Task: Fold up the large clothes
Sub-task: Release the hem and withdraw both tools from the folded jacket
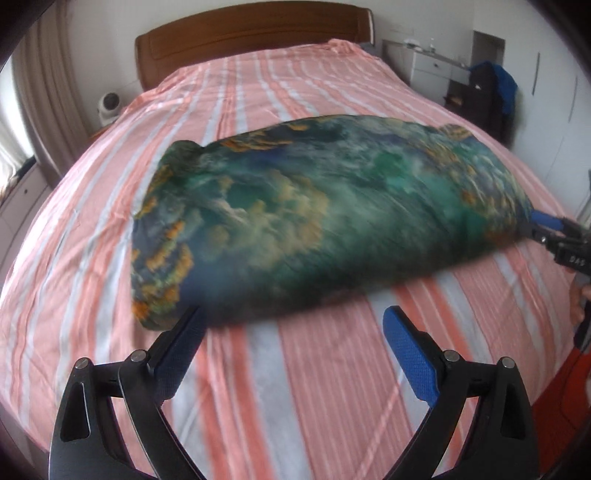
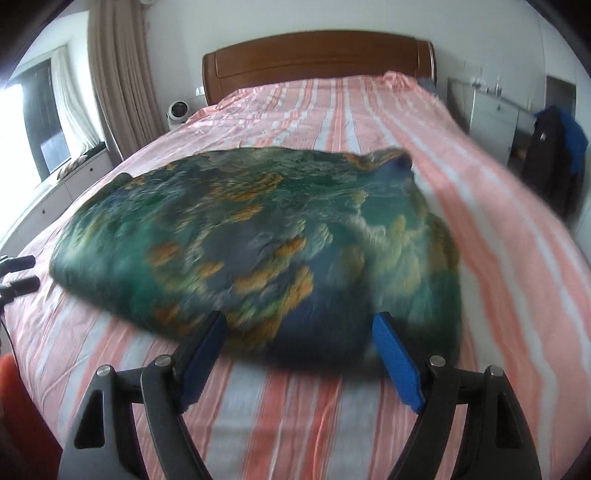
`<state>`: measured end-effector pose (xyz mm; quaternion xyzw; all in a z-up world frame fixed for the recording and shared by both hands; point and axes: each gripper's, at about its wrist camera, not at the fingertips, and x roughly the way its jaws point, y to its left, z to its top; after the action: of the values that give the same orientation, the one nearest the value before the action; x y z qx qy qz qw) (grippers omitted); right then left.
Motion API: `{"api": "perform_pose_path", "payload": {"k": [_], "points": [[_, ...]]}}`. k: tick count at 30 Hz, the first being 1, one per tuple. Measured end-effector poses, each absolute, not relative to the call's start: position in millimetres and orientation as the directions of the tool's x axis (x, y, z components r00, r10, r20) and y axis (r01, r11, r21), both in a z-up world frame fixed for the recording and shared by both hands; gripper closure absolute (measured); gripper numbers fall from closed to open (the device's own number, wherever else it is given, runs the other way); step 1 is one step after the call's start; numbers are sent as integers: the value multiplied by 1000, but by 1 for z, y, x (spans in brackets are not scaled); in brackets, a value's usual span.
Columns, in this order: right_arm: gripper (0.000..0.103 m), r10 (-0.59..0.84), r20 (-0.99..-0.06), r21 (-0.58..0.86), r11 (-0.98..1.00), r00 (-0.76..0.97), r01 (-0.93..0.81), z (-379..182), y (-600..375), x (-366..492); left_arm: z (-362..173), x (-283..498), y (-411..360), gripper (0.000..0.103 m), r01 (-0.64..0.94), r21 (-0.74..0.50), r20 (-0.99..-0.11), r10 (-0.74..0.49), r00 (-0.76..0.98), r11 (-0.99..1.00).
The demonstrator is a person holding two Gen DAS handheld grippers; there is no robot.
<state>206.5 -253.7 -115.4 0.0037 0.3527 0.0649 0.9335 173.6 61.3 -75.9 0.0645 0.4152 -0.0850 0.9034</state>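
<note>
A large green, blue and orange patterned garment (image 1: 325, 218) lies folded over in the middle of the bed; it also shows in the right wrist view (image 2: 258, 251). My left gripper (image 1: 295, 321) is open and empty just before the garment's near left edge. My right gripper (image 2: 299, 325) is open, its fingers straddling the garment's near edge without holding it. In the left wrist view the right gripper (image 1: 539, 225) sits at the garment's right end. The left gripper's fingers (image 2: 22, 273) show at the far left of the right wrist view.
The bed has a pink and white striped sheet (image 1: 332, 387) and a brown wooden headboard (image 1: 251, 33). White drawers (image 1: 432, 70) and a dark bag with blue cloth (image 1: 487, 96) stand at the right. A small white fan (image 1: 109, 105), curtains and a window are at the left.
</note>
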Motion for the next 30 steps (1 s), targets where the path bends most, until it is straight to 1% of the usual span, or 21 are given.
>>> {"api": "perform_pose_path", "payload": {"k": [3,6,8,10,12,13,16,19,22,30], "points": [[21,145,-630,60,989,763,-137,-112,-244,173,-89,168,46,6,214,60,-752,-97,652,975],[19,140,-627,36,988,766,-151,-127,-237,150,-107,171,39,6,174,49,-742,-81,665,984],[19,114,-651,4,989,751,-148,-149,-231,141,-123,176,37,5,147,59,-740,-55,670,987],[19,96,-687,-12,990,721,-143,-169,-229,137,-143,179,35,5,134,96,-751,-16,660,986],[18,92,-687,-13,990,721,-139,-178,-229,133,-156,181,37,4,131,106,-762,-5,647,986],[17,95,-686,-14,990,722,-143,-178,-229,132,-159,180,42,0,119,86,-745,-16,667,989],[12,107,-684,6,990,721,-141,-179,-234,137,-163,180,49,0,108,36,-743,-45,668,994],[8,121,-682,44,991,721,-125,-184,-239,142,-163,181,49,0,110,42,-750,-41,660,993],[5,102,-684,19,992,723,-122,-186,-236,143,-165,179,47,0,107,51,-742,-34,670,993],[3,99,-681,17,993,726,-120,-186,-234,145,-166,174,47,0,105,52,-737,-33,675,993]]}}
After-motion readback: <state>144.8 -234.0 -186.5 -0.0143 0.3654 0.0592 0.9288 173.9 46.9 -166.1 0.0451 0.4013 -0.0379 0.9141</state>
